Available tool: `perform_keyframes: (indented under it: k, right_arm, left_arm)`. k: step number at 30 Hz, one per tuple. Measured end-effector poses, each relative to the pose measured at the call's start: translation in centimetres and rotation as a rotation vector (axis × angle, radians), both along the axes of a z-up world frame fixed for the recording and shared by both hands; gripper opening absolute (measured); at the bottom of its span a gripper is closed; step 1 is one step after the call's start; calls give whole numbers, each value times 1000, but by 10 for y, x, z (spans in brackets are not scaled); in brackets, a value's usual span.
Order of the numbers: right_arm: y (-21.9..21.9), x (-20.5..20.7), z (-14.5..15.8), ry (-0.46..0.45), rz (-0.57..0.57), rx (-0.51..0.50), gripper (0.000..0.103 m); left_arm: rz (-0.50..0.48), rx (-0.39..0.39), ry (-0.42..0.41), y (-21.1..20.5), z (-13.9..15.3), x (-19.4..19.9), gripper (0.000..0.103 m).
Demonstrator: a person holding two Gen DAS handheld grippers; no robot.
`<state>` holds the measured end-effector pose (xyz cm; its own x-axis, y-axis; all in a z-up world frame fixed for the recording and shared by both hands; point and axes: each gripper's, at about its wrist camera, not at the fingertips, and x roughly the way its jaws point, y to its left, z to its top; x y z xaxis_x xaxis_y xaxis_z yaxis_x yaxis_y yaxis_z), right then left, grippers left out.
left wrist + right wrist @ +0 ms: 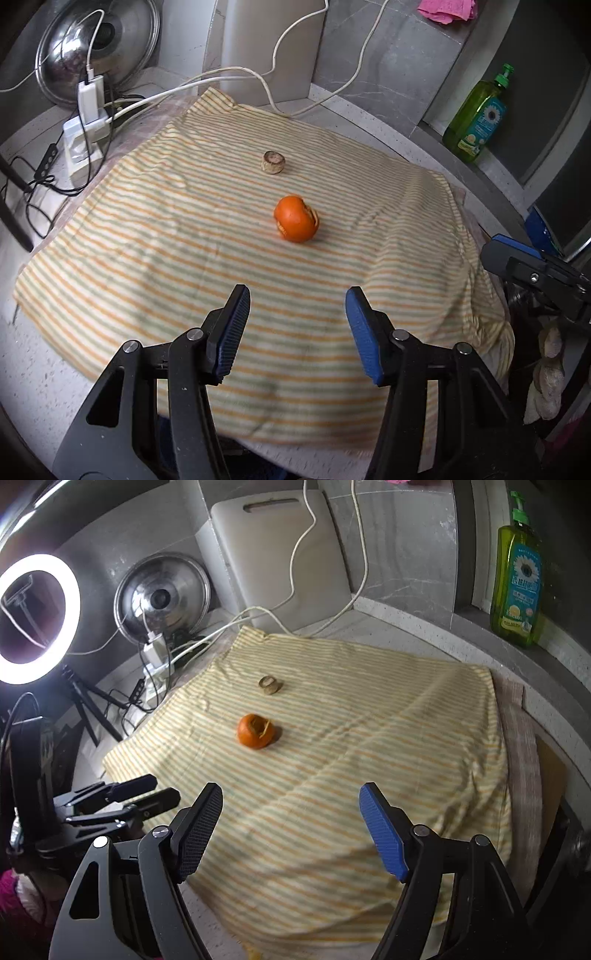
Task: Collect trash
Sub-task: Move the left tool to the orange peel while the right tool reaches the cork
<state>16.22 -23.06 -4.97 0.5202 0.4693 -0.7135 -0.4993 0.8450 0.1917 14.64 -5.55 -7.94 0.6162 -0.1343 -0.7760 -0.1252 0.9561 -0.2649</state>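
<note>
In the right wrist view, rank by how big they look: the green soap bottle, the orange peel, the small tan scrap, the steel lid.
1. Round steel pot lid
2. Green dish-soap bottle
3. Orange peel ball
4. Small tan scrap

Lid versus bottle is unsure.

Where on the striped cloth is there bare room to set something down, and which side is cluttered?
The striped cloth is bare all around the orange peel and the small beige piece at its middle: the near half by both grippers, and the right side toward the green bottle. The far left corner is crowded with a power strip, cables and pot lid.
</note>
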Motion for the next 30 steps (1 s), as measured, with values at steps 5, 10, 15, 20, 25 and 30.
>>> perform_keyframes:
  k: [5,10,15,20,25,30]
  right_arm:
    - [-4,28,2,6,17,5,76]
    - [-2,54,-2,18,39,-10,76]
    - [-2,81,-9,60,49,8,76]
    - [4,107,-16,104,61,36,76]
    - [17,135,-26,153,77,71,76]
    - [37,155,-33,185,102,86,76]
  left_arm:
    - [3,18,25,-6,-10,37,55]
    - [14,20,62,-11,-25,69,55]
    - [46,37,96,-11,-40,90,55]
    - [68,51,104,-6,-47,101,55]
    - [102,34,95,7,-51,107,50]
    - [144,9,81,21,-50,104,43]
